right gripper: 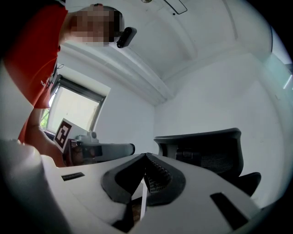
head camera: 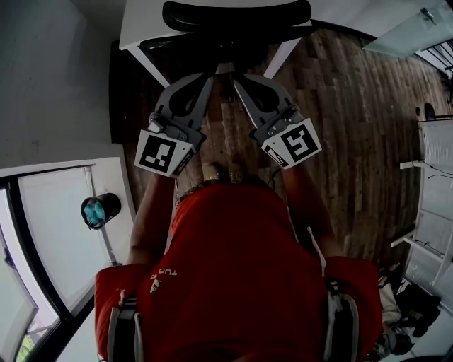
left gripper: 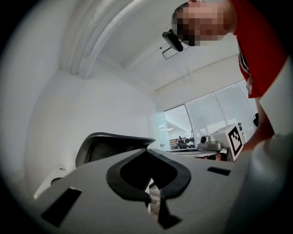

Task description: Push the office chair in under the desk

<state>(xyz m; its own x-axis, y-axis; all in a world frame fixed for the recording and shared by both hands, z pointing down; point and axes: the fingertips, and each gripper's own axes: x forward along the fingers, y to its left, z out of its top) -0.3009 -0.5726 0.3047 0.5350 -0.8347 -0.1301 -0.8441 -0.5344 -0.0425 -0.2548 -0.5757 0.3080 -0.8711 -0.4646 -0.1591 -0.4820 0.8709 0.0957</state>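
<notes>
Looking at it, left tongs (head camera: pixel 209 78) and right tongs (head camera: pixel 238 81) are both pinched together on nothing, side by side, aimed at the office chair (head camera: pixel 237 14). I'd guess closed tips push better. Chair's already sitting between the white bench (head camera: pixel 138 28) legs.

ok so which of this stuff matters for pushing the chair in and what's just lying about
For the job:
office chair
desk
left gripper and right gripper, both shut and empty

Just lying about:
black cylinder near the window
white furniture at right
dark bundle on the floor
</notes>
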